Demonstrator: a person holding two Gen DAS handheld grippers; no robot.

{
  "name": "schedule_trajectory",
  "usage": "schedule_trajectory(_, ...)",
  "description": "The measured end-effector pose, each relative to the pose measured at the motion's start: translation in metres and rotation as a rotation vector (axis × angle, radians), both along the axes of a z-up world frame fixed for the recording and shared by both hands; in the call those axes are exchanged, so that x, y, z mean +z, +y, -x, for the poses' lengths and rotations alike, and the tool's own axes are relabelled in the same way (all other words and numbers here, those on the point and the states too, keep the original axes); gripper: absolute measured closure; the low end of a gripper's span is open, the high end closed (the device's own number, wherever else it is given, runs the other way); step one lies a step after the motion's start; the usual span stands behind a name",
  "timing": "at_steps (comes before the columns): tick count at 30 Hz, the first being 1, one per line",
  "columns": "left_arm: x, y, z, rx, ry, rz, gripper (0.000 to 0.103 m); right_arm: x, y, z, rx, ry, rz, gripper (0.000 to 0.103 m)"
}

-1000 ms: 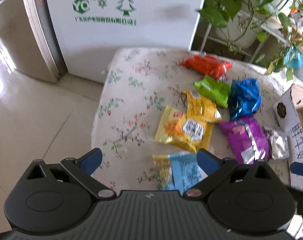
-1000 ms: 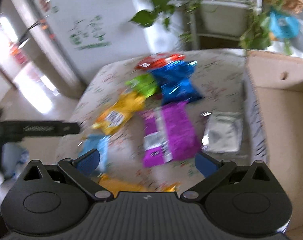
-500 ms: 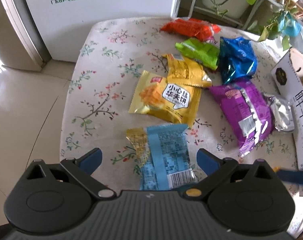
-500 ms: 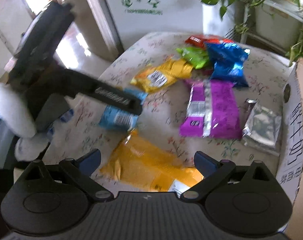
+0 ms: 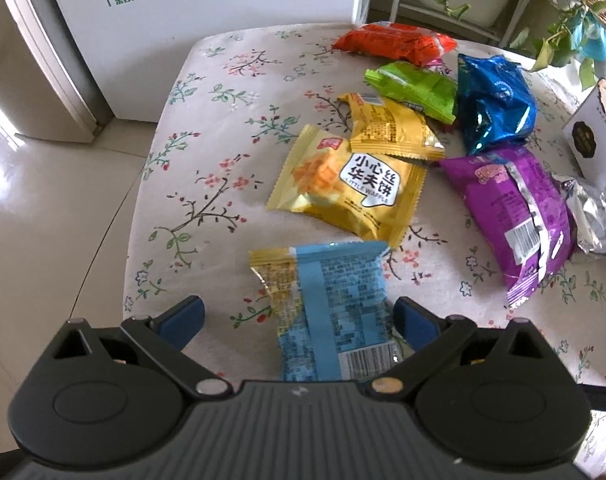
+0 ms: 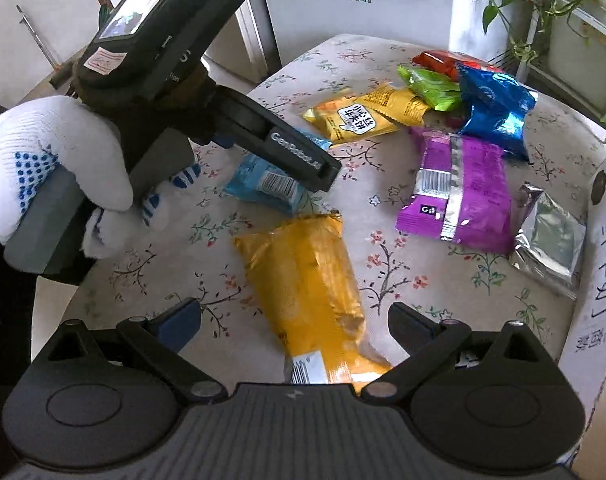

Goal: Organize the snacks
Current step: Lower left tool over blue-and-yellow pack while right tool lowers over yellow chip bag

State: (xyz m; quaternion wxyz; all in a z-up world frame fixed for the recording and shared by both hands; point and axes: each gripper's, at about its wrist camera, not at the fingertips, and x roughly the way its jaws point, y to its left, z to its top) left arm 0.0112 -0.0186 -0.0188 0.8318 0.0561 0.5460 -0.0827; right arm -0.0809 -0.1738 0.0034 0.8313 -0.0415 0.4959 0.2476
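Snack packets lie scattered on a floral tablecloth [image 5: 207, 184]. My left gripper [image 5: 299, 316] is open, its fingers straddling the near end of a blue and yellow packet [image 5: 327, 300]. Beyond it lie a yellow waffle packet [image 5: 343, 188], a smaller yellow packet [image 5: 387, 128], a green packet [image 5: 415, 88], a red packet [image 5: 391, 42], a blue foil bag [image 5: 495, 104], a purple packet [image 5: 515, 208] and a silver pouch [image 5: 591, 216]. My right gripper [image 6: 295, 322] is open over a long orange-yellow packet [image 6: 307, 284]. The left gripper [image 6: 327, 174], held by a gloved hand [image 6: 55, 172], shows in the right wrist view above the blue packet [image 6: 263, 184].
A cardboard box [image 6: 599, 272] with printed characters stands at the table's right edge. A white appliance [image 5: 223, 20] is behind the table, with potted plants [image 5: 543, 8] at the back right. Tiled floor [image 5: 43, 220] lies left of the table.
Both grippers have come lower and closer to the table. The left gripper has closed in on the blue and yellow packet; the right one has settled over the orange-yellow packet.
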Motion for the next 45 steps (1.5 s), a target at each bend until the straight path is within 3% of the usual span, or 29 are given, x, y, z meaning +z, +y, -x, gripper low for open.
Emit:
schedule_trajectory(14,-0.002,-0.004,0.008,-0.017,0.014,0.002,0.000,-0.038,0.025,-0.016,-0.032,0.005,0.190,0.000)
schedule_trajectory(29,-0.003,-0.003,0.013,0.006,-0.012,0.008,0.000,-0.042,0.026,-0.013,-0.048,-0.026,0.187,0.000)
schedule_trajectory(45,0.000,-0.003,0.016,-0.006,-0.022,0.013,0.002,-0.038,0.018,-0.017,-0.068,-0.001,0.198,0.003)
